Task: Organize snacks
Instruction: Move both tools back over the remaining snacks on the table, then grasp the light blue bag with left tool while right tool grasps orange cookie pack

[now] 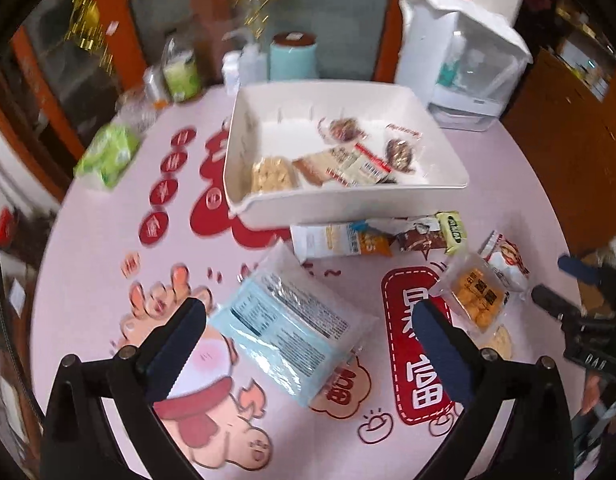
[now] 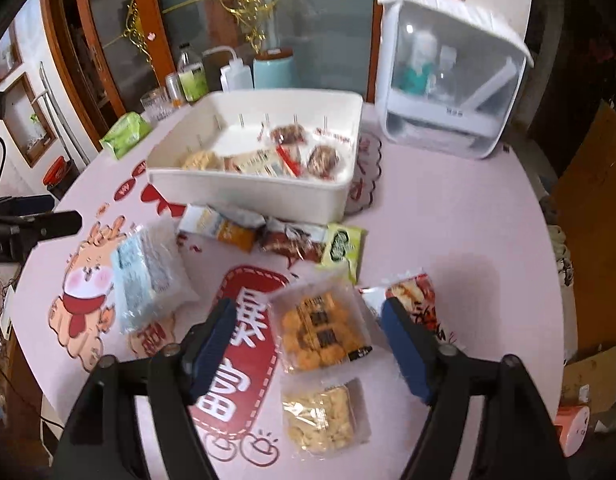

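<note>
A white bin [image 1: 348, 196] [image 2: 247, 196] at the table's middle holds several wrapped snacks. My left gripper [image 1: 308, 320] is open above a pale blue snack pack [image 1: 291, 328] [image 2: 147, 276], which lies flat between its fingers, untouched. My right gripper [image 2: 308, 316] is open over a clear pack of orange biscuits [image 2: 322, 332] [image 1: 474, 292]. A second clear biscuit pack [image 2: 324, 416] lies nearer me. A red and white packet [image 2: 412, 292] [image 1: 504, 260] sits by the right finger. A white-orange packet [image 2: 219, 228], a brown packet [image 2: 291, 242] and a green packet [image 2: 342, 248] lie in front of the bin.
A white lidded container [image 2: 448, 80] stands at the back right. Bottles, a glass [image 2: 157, 106] and a blue canister [image 2: 273, 70] line the far edge. A green tissue pack [image 1: 107, 154] lies at the left. The round table [image 2: 468, 240] has a pink printed cloth.
</note>
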Demonstrator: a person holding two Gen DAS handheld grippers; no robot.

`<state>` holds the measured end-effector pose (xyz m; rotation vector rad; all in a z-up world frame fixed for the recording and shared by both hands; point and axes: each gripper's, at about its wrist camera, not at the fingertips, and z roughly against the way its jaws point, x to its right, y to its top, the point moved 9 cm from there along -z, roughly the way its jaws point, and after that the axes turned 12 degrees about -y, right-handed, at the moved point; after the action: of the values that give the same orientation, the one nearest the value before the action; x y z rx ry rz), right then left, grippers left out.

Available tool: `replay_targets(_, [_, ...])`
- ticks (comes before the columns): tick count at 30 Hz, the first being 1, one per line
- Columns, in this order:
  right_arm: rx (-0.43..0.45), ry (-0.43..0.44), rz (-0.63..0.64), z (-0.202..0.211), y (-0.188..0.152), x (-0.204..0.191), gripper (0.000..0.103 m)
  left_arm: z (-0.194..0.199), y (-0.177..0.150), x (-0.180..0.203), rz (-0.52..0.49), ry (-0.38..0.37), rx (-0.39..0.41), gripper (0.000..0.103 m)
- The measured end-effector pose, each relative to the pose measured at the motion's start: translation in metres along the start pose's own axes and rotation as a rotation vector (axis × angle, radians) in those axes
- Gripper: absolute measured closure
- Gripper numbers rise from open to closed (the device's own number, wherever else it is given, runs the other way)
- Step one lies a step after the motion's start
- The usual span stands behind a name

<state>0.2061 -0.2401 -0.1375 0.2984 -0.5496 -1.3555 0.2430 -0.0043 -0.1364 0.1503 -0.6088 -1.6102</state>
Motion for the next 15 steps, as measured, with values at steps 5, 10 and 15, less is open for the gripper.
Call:
replay_targets(5, [-0.039,0.009,0.013,-0.031,-0.017,0.005,0.004,-0.032,-0.011,-0.023,0.166,0.000,-0.041,0.001])
replay_targets(10, [-0.081,-0.016,0.059,-0.059,-0.027,0.007,0.004,-0.070,-0.022,-0.051,0.342,0.049,-0.071,0.001])
replay_targets(15, [-0.124,-0.005,0.110,-0.081,-0.032,0.000,0.004,-0.100,-0.032,-0.071,0.438,0.117,-0.099,0.001])
